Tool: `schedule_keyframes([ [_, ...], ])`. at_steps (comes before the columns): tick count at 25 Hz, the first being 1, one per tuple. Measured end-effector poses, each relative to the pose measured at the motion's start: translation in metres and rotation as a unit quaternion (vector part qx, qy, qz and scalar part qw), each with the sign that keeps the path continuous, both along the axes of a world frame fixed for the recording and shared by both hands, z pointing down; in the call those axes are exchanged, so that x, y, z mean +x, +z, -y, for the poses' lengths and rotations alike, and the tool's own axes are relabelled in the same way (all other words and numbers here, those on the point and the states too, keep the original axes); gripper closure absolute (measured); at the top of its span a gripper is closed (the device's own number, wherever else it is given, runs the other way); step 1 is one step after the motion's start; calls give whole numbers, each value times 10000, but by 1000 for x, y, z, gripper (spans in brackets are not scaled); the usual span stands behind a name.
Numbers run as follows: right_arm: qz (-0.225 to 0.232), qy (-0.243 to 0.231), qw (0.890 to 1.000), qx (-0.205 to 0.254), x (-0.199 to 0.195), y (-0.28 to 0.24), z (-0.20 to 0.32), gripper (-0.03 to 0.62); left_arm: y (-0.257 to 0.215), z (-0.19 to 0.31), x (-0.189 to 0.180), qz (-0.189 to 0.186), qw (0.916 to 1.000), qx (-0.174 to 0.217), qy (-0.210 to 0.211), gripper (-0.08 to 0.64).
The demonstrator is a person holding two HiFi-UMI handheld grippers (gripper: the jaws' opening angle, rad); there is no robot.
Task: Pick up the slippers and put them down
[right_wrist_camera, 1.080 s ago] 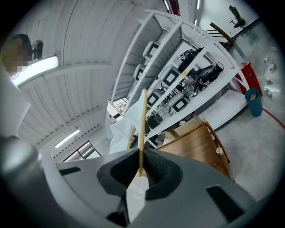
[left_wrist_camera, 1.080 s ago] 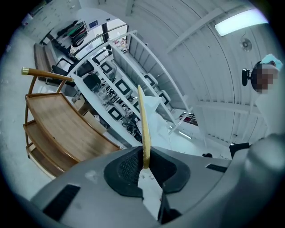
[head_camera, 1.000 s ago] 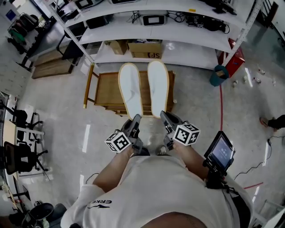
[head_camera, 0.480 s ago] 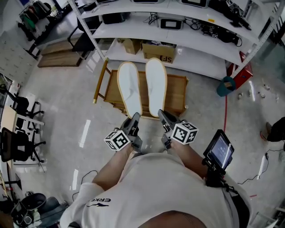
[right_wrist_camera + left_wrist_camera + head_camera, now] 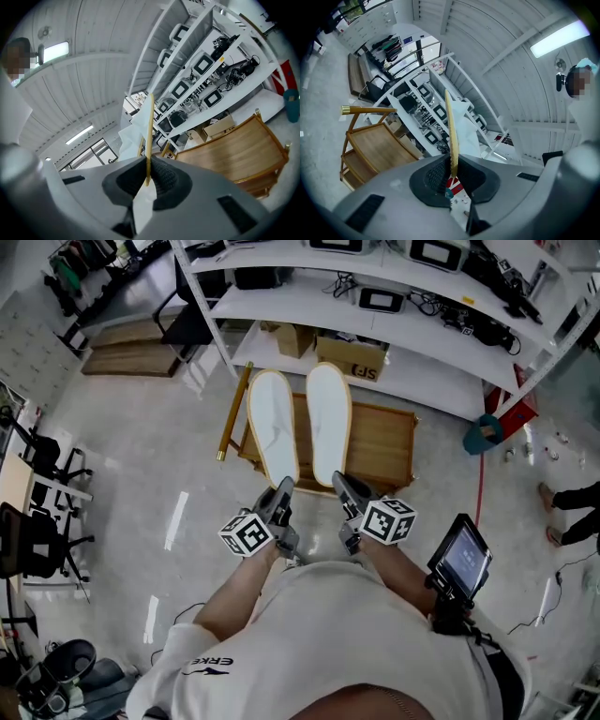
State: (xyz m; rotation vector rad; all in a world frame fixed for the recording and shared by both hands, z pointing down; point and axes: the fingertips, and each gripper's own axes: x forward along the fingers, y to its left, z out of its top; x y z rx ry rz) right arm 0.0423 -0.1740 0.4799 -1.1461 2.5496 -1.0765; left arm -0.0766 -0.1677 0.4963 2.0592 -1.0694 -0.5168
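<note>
Still, the left gripper and right gripper, each clamped on a near end of the white slippers, are carrying them onward as the wooden rack is drifting rightward in view, so the put-down is yet to come.

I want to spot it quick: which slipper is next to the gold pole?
The left slipper, held by the left gripper. In the head view it shows beside the gold pole; the right slipper shows over the wooden cart.

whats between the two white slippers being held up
A narrow gap, nothing in it: in the head view only the wooden rack beyond shows between the left tan-rimmed white slipper and the right tan-rimmed white slipper.
</note>
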Motion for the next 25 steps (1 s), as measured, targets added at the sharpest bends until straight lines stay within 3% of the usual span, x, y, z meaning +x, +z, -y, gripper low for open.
schedule_keyframes([
  [13,43,256,9997,-34,-90,9,16,563,11,19,-85,-113,9995,-45,276,528],
  [25,52,261,9993,-257,-106,14,35,563,12,42,-95,-175,9988,-137,430,528],
])
